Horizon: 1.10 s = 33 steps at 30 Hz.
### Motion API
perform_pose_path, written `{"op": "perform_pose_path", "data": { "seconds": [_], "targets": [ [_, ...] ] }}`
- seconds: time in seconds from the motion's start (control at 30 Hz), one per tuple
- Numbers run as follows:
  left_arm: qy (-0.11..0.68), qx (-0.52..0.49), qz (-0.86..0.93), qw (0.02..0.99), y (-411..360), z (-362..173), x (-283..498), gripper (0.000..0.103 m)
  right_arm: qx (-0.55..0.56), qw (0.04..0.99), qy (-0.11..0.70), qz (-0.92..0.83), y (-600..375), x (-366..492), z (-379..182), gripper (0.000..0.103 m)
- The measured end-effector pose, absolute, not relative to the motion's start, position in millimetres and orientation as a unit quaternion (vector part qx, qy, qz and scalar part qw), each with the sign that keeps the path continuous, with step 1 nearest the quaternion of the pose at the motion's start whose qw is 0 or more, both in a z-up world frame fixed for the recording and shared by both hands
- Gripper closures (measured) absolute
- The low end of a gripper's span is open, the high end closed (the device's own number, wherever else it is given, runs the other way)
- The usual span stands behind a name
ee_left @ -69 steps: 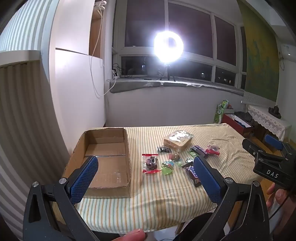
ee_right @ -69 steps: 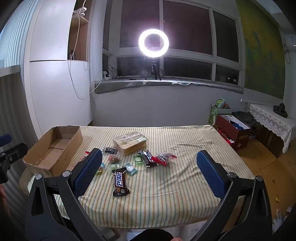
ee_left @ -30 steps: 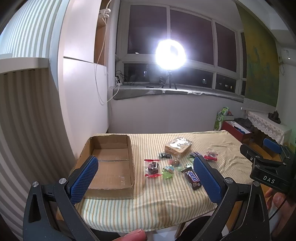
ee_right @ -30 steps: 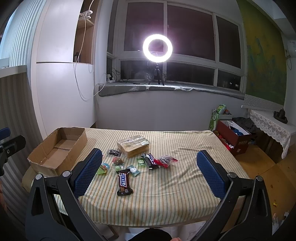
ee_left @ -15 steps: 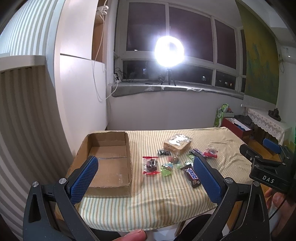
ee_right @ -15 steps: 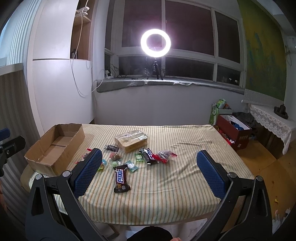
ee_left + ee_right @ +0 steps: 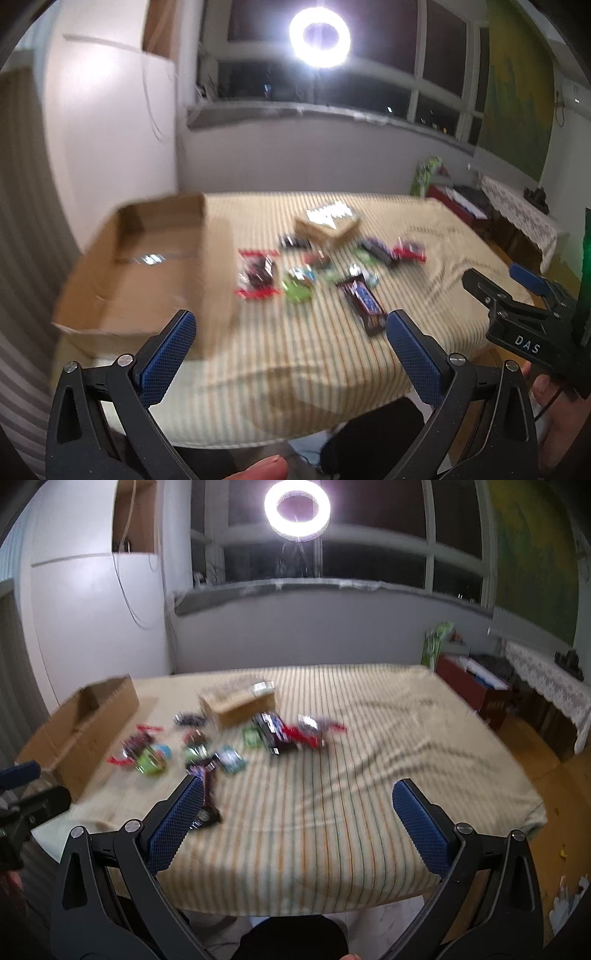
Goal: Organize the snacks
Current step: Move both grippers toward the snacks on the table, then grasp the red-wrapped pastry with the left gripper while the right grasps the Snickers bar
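Several wrapped snacks lie scattered mid-table: a red-edged packet (image 7: 257, 274), a dark chocolate bar (image 7: 362, 302), green sweets (image 7: 295, 292) and a tan wrapped block (image 7: 328, 221). An open cardboard box (image 7: 147, 266) stands at the table's left. My left gripper (image 7: 291, 350) hovers open over the near edge, empty. In the right wrist view my right gripper (image 7: 299, 827) is open and empty too, with the chocolate bar (image 7: 205, 775) behind its left finger, the block (image 7: 238, 702) and the box (image 7: 79, 731) farther off. Both views are motion-blurred.
A striped cloth covers the table (image 7: 351, 775). The right gripper's body (image 7: 524, 325) shows at the right of the left wrist view, the left one (image 7: 22, 794) at the left edge of the right wrist view. A ring light (image 7: 297, 507) glares by the window. A red box (image 7: 476, 686) sits on the floor.
Both grippers have moved forward and tilted down toward the table; snacks and box appear larger and nearer. The jaws stay open and nothing has been picked up.
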<state>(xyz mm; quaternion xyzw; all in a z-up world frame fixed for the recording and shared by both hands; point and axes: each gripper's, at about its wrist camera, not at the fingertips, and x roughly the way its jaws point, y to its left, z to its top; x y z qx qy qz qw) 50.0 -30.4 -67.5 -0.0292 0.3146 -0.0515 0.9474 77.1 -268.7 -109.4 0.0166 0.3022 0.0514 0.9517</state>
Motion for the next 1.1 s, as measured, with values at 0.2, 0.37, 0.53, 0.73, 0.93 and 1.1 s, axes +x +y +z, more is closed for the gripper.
{"op": "perform_pose_path", "data": {
  "seconds": [0.2, 0.37, 0.53, 0.73, 0.93, 1.1],
  "targets": [
    [0.376, -0.05, -0.084, 0.921, -42, -106, 70, 0.001, 0.027, 0.943, 0.326, 0.065, -276, 97, -133, 0.0],
    [0.396, -0.04, -0.088, 0.913, -39, -122, 82, 0.001, 0.032, 0.935, 0.342, 0.085, -268, 107, -140, 0.0],
    [0.407, -0.03, -0.076, 0.91, -28, -132, 96, 0.001, 0.024, 0.928, 0.355, 0.11, -249, 115, -149, 0.0],
    [0.422, -0.038, -0.06, 0.904, -14, -144, 119, 0.001, 0.013, 0.916, 0.372, 0.149, -224, 128, -161, 0.0],
    [0.415, -0.062, -0.031, 0.907, 11, -142, 138, 0.001, -0.002, 0.907, 0.379, 0.185, -196, 139, -173, 0.0],
    [0.408, -0.086, -0.012, 0.909, 19, -140, 153, 0.005, -0.035, 0.909, 0.371, 0.187, -179, 146, -178, 0.0]
  ]
}}
